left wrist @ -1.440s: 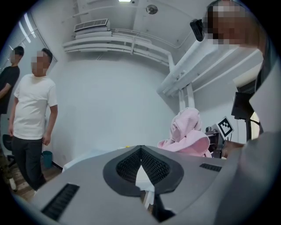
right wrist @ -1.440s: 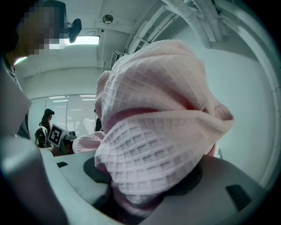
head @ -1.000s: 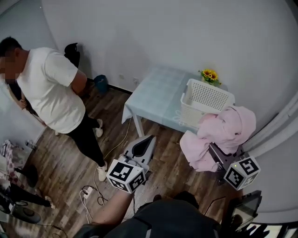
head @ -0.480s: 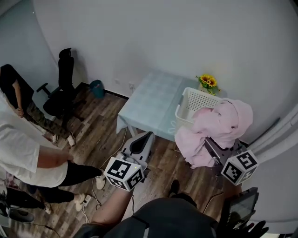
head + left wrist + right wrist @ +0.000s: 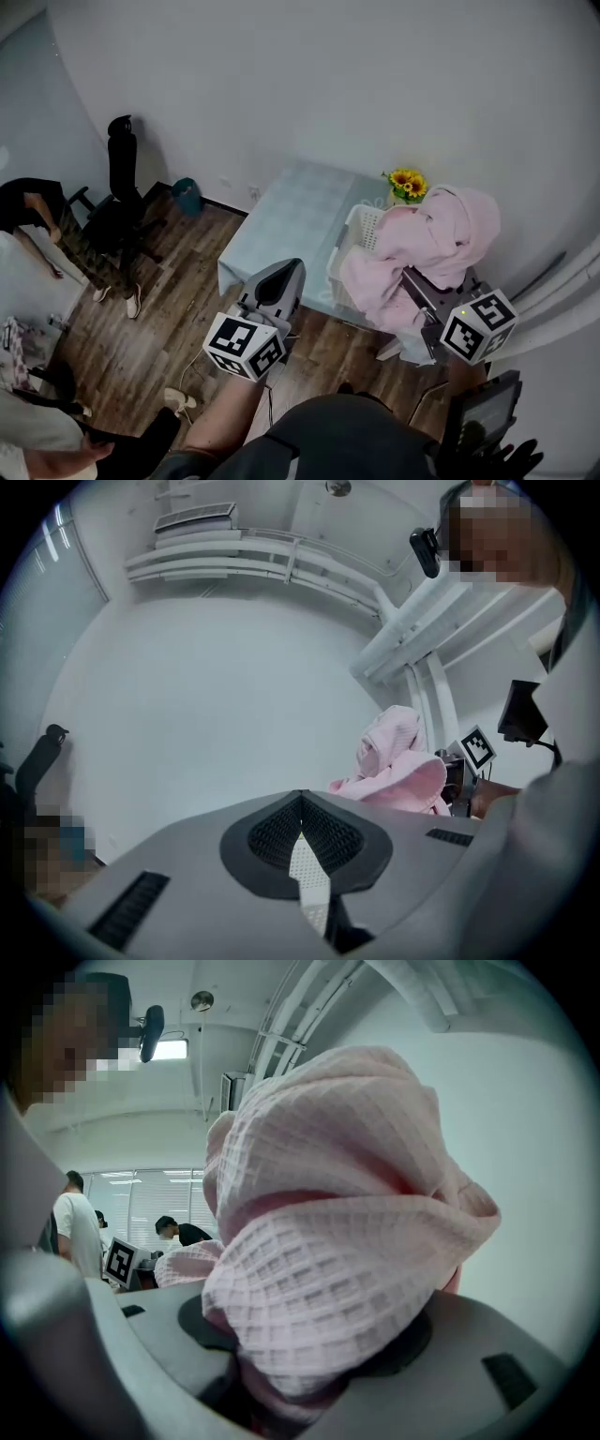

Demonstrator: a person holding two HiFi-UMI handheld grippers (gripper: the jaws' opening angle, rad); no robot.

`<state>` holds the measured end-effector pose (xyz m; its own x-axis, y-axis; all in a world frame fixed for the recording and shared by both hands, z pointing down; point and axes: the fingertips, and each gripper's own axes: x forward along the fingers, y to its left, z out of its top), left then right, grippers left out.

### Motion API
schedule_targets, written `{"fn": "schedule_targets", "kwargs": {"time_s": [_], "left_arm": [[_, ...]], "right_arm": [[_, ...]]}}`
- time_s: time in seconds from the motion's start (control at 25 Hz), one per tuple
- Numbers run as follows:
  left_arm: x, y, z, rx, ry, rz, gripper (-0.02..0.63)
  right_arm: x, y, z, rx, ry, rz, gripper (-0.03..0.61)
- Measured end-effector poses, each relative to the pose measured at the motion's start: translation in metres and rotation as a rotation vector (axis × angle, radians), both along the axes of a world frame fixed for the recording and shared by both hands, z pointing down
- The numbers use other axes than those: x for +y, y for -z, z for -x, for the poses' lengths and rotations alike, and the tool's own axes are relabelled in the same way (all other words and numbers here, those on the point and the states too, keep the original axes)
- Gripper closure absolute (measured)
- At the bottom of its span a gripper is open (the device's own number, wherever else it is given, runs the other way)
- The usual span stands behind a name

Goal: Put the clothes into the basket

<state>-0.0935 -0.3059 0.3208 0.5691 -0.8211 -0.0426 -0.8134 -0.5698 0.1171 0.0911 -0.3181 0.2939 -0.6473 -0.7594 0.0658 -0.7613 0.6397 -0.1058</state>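
A bundle of pink waffle-weave clothes [image 5: 427, 234] hangs from my right gripper [image 5: 412, 279], which is shut on it; the cloth [image 5: 337, 1241] fills the right gripper view and hides the fingertips. The bundle is raised over the white slatted basket [image 5: 354, 234], which stands on the pale blue table [image 5: 281, 220] and shows only at its left side. My left gripper [image 5: 289, 270] is shut and holds nothing, in the air off the table's near left corner. Its closed jaws [image 5: 300, 803] point toward the pink clothes [image 5: 394, 761].
A pot of sunflowers [image 5: 403, 180] stands behind the basket by the white wall. A black office chair [image 5: 117, 202] and a small teal bin [image 5: 186, 195] are on the wooden floor at left, with people near the left edge. Cables [image 5: 183, 394] lie on the floor.
The pink clothes have risen and moved left over the basket, now covering most of it. The person in the white shirt has left the middle of the floor.
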Motion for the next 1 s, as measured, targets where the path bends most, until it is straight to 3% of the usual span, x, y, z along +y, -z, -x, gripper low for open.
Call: {"fn": "schedule_targets", "kwargs": {"time_s": [0.4,0.64,1.0], "left_arm": [[-0.017,0.013,0.002,-0.008,0.006,0.003,0.606],[-0.026,-0.001,-0.016,-0.020,-0.067,0.038,0.606],[-0.131,-0.018,-0.008,-0.019,-0.157,0.095,0.606]], "right_arm": [[-0.014,0.002,0.006,-0.015,0.015,0.037,0.278],[-0.017,-0.022,-0.006,-0.016,-0.036,0.095,0.278],[-0.107,-0.080,0.015,0.025,-0.078,0.244,0.278]]}}
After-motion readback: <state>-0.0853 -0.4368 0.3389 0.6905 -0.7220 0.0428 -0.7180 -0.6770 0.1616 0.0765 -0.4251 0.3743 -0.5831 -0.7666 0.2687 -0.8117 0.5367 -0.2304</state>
